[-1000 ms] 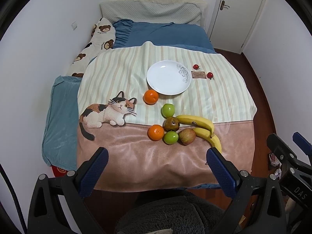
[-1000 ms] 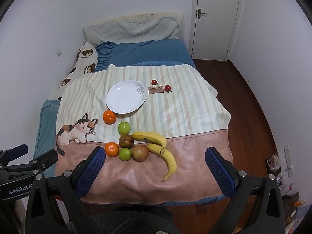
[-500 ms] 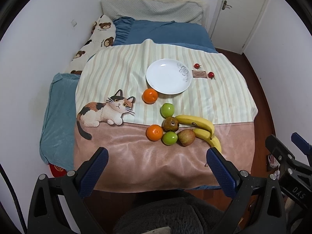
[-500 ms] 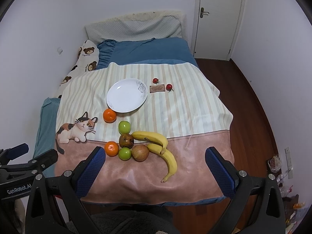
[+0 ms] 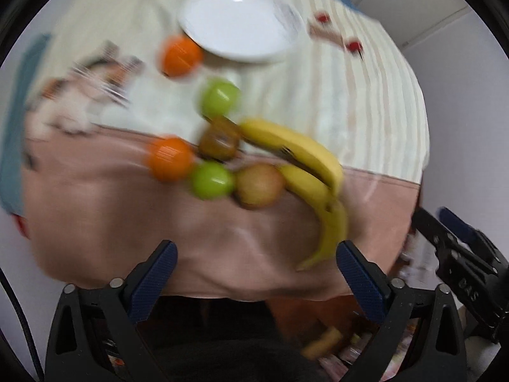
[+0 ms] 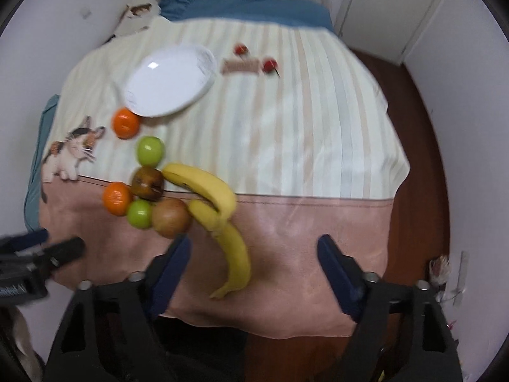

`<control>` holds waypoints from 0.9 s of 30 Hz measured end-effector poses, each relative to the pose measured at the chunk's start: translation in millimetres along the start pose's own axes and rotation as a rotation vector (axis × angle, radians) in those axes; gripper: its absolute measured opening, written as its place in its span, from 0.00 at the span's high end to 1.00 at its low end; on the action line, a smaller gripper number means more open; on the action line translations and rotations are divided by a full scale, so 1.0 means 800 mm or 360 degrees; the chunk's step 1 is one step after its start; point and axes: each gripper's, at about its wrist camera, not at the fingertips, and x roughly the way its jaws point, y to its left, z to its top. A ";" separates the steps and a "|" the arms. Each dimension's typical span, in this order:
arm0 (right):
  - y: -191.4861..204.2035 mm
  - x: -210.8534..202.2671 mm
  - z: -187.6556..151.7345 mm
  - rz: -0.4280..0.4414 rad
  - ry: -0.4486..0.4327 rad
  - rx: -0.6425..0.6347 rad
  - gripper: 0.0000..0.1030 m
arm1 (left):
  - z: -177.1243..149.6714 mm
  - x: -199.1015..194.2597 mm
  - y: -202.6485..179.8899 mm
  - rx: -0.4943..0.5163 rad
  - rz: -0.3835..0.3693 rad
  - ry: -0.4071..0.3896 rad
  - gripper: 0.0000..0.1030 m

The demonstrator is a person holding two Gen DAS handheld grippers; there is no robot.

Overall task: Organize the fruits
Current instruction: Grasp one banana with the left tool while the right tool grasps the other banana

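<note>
Fruit lies on a bed blanket: two bananas, two oranges, two green apples, a dark brown fruit and a brownish pear. A white empty plate sits beyond them. My left gripper is open and empty, above the blanket's near edge. My right gripper is open and empty, its fingertips on either side of the lower banana's near end.
Two small red cherry tomatoes and a small card lie right of the plate. A cat print marks the blanket's left side. Wooden floor runs along the right; white walls close in on both sides.
Both grippers have dropped fast toward the bed and closer to the fruit, so the views are blurred. The fruit and plate have not moved.
</note>
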 end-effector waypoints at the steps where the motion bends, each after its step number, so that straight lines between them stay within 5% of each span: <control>1: -0.011 0.014 0.001 -0.0004 0.0028 0.0013 0.42 | 0.001 0.016 -0.009 0.0001 -0.0040 0.0039 0.08; 6: -0.067 0.060 0.004 -0.0041 0.0092 0.0110 0.42 | 0.001 0.097 -0.069 0.0086 -0.0176 0.0208 0.10; 12: -0.106 0.078 0.005 -0.0017 0.0119 0.0200 0.42 | 0.014 0.176 -0.117 0.0138 -0.0118 0.0266 0.12; 15: -0.112 0.085 0.015 0.0050 0.0156 0.0231 0.42 | 0.019 0.186 -0.116 0.0125 -0.0068 0.0200 0.29; 16: -0.110 0.089 0.021 0.0088 0.0164 0.0226 0.42 | 0.017 0.181 -0.115 0.0135 -0.0050 0.0164 0.43; 22: -0.049 0.117 0.082 0.0239 0.0242 -0.0066 0.41 | -0.016 0.151 -0.100 0.0194 0.0029 0.0105 0.66; 27: 0.043 0.168 0.125 0.0287 0.0446 -0.0447 0.41 | -0.044 0.151 -0.072 0.0195 0.0093 0.0113 0.66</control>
